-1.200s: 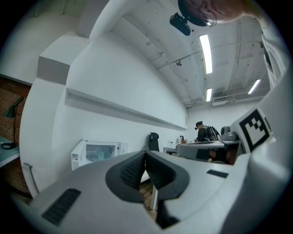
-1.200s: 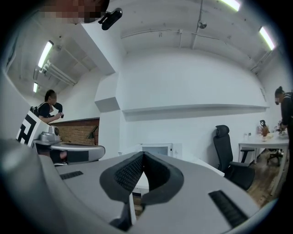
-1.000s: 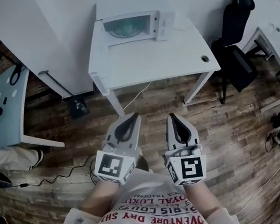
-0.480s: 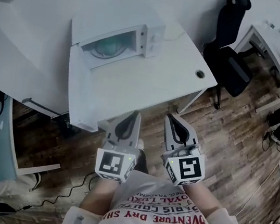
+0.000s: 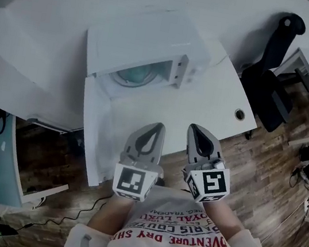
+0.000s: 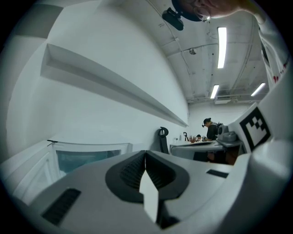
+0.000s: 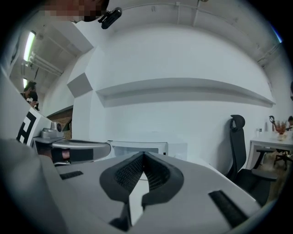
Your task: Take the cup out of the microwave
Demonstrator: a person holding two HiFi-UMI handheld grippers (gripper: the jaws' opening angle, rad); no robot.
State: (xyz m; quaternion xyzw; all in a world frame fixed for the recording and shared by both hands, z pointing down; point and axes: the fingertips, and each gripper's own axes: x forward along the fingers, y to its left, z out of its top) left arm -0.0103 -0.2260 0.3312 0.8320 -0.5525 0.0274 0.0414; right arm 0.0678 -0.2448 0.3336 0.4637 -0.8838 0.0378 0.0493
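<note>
Ahead, the microwave stands beyond left hand-held gripper and right hand-held gripper, both closed, empty.

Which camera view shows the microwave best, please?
The head view: the whole microwave shows from above. The left gripper view catches only its window, low in the picture; the right gripper view shows just a strip of its front.

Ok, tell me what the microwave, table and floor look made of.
Microwave: smooth white casing, painted metal or plastic, can't tell which; its window looks like tinted glass. Table: flat matte white board, probably laminate. Floor: wood-look planks, with grain and seams visible.
</note>
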